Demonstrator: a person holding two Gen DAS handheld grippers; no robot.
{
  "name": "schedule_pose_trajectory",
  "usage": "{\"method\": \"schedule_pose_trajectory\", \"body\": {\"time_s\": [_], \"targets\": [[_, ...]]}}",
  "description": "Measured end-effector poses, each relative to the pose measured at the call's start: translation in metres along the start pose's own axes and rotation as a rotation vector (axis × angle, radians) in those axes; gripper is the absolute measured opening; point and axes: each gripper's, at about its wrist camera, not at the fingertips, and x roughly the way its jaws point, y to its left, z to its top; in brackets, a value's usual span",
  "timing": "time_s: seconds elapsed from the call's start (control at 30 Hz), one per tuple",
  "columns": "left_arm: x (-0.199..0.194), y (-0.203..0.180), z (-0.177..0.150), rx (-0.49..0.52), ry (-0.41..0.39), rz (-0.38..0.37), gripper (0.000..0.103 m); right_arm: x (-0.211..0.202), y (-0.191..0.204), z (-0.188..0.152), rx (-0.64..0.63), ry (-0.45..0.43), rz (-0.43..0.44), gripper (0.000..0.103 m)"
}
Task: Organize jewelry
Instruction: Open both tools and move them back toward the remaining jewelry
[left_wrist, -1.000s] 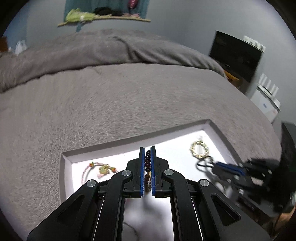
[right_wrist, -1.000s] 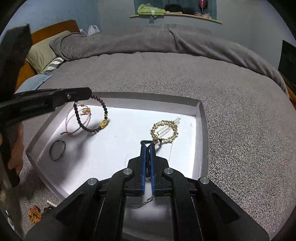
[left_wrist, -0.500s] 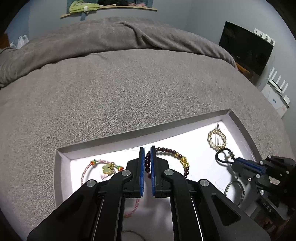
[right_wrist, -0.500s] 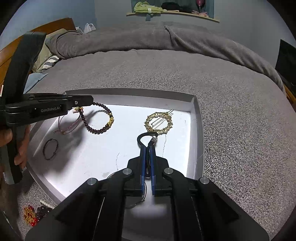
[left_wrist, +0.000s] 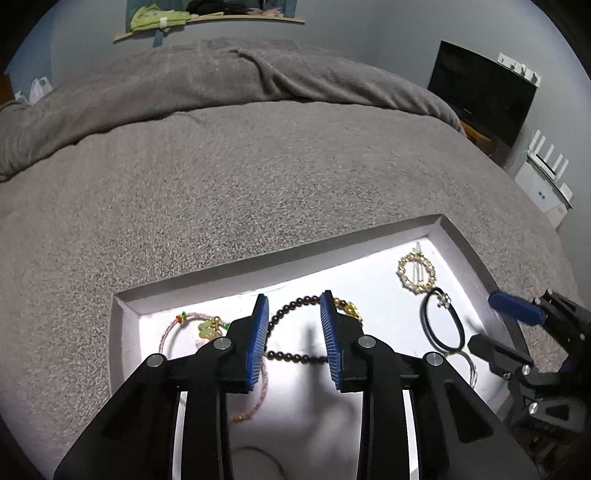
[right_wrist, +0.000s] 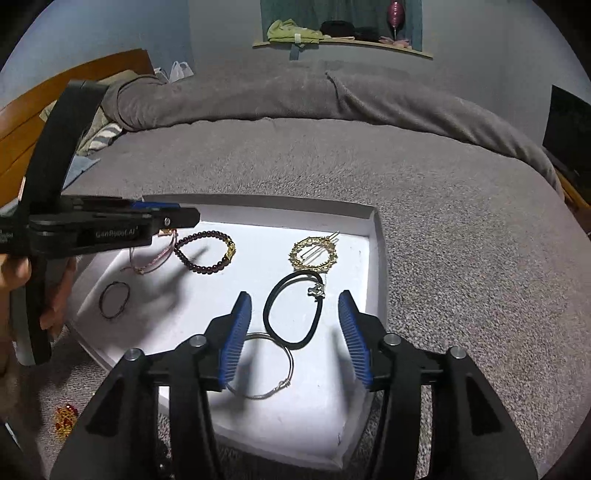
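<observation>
Grippers hover low over the white tray (right_wrist: 373, 236) on the grey bed (right_wrist: 424, 192), both with fingers spread wide and holding nothing: the left gripper (left_wrist: 295, 343) straddles the dark beaded bracelet (left_wrist: 288, 356) lying on the tray floor, and the right gripper (right_wrist: 295, 332) brackets the black hair tie (right_wrist: 275, 295), whose loop overlaps a thin silver ring (right_wrist: 271, 391). Beyond them in the tray lie a gold round hair clip (right_wrist: 313, 254) just past the hair tie, a pink cord bracelet (left_wrist: 173, 325) left of the beads, and a small dark loop (right_wrist: 114, 304) near the left wall. Red-and-gold trinkets (right_wrist: 64, 422) sit on the bed outside the tray's near left corner.
</observation>
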Motion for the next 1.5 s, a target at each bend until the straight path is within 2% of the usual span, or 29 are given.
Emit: {"method": "schedule_pose_trajectory", "body": {"time_s": [0.1,0.13,0.2,0.37,0.5,0.8,0.97,1.2,1.5], "targets": [[-0.01,-0.004,-0.005,0.004,-0.02,-0.003,0.051,-0.012,-0.004,-0.001,0.01,-0.02,-0.002,0.059],[-0.014,-0.005,-0.007,0.001,-0.028,-0.006,0.054,-0.017,-0.006,-0.002,0.017,-0.026,-0.001,0.06],[-0.022,-0.006,-0.01,-0.003,-0.043,0.001,0.065,-0.026,-0.01,-0.004,0.035,-0.037,0.002,0.07],[-0.048,-0.011,-0.019,0.01,-0.096,0.04,0.079,-0.047,-0.015,-0.013,0.048,-0.063,-0.007,0.085],[-0.069,-0.015,-0.029,0.032,-0.129,0.107,0.089,-0.063,-0.017,-0.02,0.072,-0.084,0.011,0.095],[-0.113,-0.009,-0.056,-0.001,-0.157,0.148,0.092,-0.091,-0.013,-0.034,0.076,-0.1,0.009,0.097],[-0.135,-0.004,-0.074,-0.023,-0.154,0.204,0.093,-0.105,-0.01,-0.043,0.077,-0.102,0.004,0.097],[-0.162,0.0,-0.098,-0.051,-0.168,0.21,0.093,-0.123,-0.007,-0.056,0.092,-0.097,0.004,0.097],[-0.19,-0.007,-0.128,-0.043,-0.174,0.257,0.093,-0.143,-0.008,-0.08,0.112,-0.083,-0.006,0.097]]}}
